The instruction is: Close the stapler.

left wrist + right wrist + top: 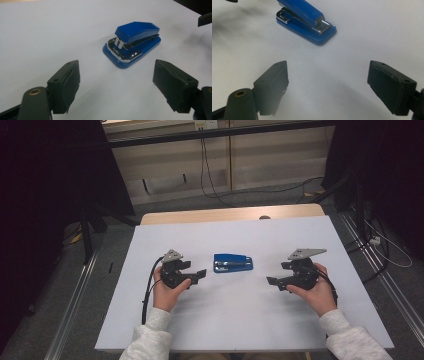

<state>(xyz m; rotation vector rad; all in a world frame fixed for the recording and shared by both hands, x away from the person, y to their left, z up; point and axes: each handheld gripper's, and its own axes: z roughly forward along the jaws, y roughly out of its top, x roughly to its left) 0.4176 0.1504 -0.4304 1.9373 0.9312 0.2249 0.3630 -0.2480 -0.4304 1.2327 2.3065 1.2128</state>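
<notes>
In the high view, the blue stapler (233, 262) lies flat on the white table (150, 320) between the left gripper (199, 274) and the right gripper (272, 281), probably so that either one can reach it. In the left gripper view, the jaws stand wide and empty, with the stapler ahead. In the right gripper view, its jaws also stand wide, holding nothing.

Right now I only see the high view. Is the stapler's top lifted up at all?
Observer: Yes. In the left gripper view the stapler has its blue top raised at the near end, with silver metal showing under it.
Operator: Is the left gripper open?
Observer: Yes, the left gripper stands wide open with nothing between its jaws.
Operator: And the right one?
Observer: The right gripper is open too, short of the stapler.
</notes>
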